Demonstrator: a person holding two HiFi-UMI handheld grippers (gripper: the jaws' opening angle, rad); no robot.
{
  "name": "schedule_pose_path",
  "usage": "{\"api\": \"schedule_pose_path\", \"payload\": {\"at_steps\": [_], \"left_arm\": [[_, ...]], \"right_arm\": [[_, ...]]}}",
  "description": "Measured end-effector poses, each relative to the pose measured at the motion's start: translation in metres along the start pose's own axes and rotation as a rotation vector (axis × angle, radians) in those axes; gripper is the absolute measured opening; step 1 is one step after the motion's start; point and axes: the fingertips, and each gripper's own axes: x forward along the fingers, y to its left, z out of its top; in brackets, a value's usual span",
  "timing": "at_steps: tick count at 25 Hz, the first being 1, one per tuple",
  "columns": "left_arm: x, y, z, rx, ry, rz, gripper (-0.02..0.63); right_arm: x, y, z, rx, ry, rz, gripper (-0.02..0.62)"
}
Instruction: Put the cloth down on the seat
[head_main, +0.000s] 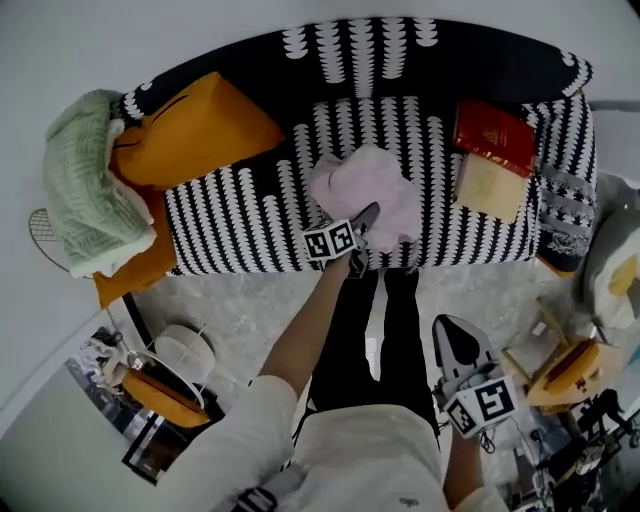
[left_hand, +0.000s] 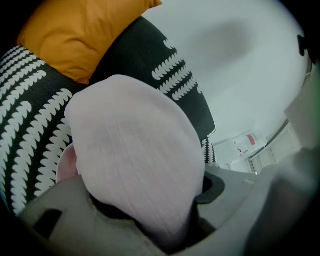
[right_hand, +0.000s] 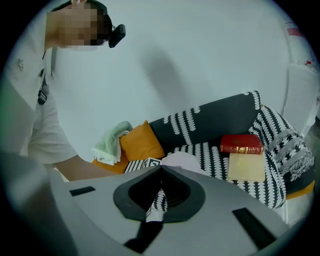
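Left gripper (head_main: 364, 224) is down at the middle of the seat (head_main: 250, 215), near its front edge. Its fingers (left_hand: 55, 215) are clamped on the pink cloth (head_main: 372, 190), and a thick fold fills the gap between them in the left gripper view. Most of the cloth already lies bunched on the striped seat, between the orange cushion (head_main: 195, 130) at the left end and the red book (head_main: 495, 138) and pale book (head_main: 488, 185) at the right end. It touches none of them. One lower flap sits close to the front edge and may hang over it; can't tell. Right gripper (head_main: 452, 328) hangs low beside the person's leg, well off the sofa, with its fingers (right_hand: 240, 200) together and nothing between them. Step in hand looks like the release, and the task looks nearly done. To do it well, spread the fingers fully while the hand is low, so the cloth drops flat instead of being flung. Then back the gripper out along its own line, up and toward the person, so no fold snags on a finger and gets dragged off the front edge. If the flap hangs over the edge, nudge the pile toward the backrest before letting go. The right gripper isn't needed, so keep it clear.
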Motion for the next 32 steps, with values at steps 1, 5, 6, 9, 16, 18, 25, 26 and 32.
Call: {"api": "schedule_pose_path", "payload": {"at_steps": [1,5,6,9,16,18,25,26,32], "left_arm": [[0.004,0.002,-0.002,0.008,0.013,0.013,0.290],[0.020,0.008,-0.006,0.034,0.057,0.044,0.291],[0.023,0.008,-0.007,0.040,0.070,0.051,0.294],[0.033,0.015,-0.014,0.059,0.120,0.085,0.310],[0.049,0.024,-0.016,0.087,0.138,0.126,0.330],[0.052,0.027,-0.018,0.106,0.148,0.140,0.328],[0.057,0.029,-0.019,0.143,0.134,0.176,0.332],[0.057,0.028,-0.019,0.148,0.133,0.182,0.340],[0.052,0.024,-0.022,0.171,0.162,0.216,0.413]], "right_arm": [[0.002,0.000,-0.002,0.004,0.002,0.002,0.006],[0.006,0.000,-0.008,0.018,0.008,0.005,0.008],[0.006,-0.001,-0.009,0.022,0.010,0.003,0.007],[0.003,-0.005,-0.013,0.032,0.012,-0.007,0.008],[-0.005,-0.017,-0.021,0.043,0.018,-0.026,0.008],[-0.007,-0.020,-0.025,0.047,0.021,-0.029,0.007],[-0.014,-0.027,-0.034,0.063,0.015,-0.040,0.007],[-0.015,-0.027,-0.035,0.065,0.014,-0.039,0.007],[-0.022,-0.025,-0.029,0.063,-0.004,-0.031,0.008]]}}
